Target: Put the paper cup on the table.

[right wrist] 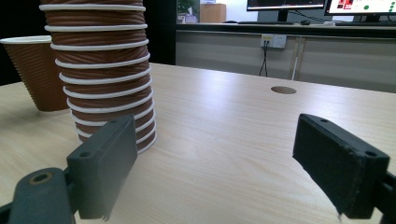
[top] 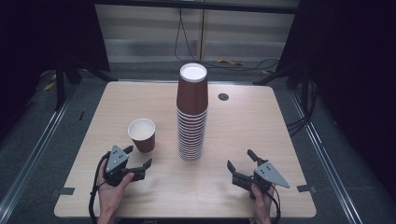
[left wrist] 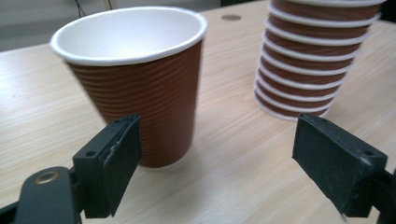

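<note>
Both grippers' jaws wide apart, holding nothing.

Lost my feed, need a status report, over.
Left gripper open, just short of single cup. Right gripper open, empty. Cup stack upright between them. Nothing blocking.

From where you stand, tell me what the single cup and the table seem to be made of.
Single cup: probably paper, a matte brown ribbed outer wall with a smooth white inside and a rolled white rim. Table: looks like pale wood-grain laminate over board, smooth and faintly shiny; solid wood can't be ruled out.
</note>
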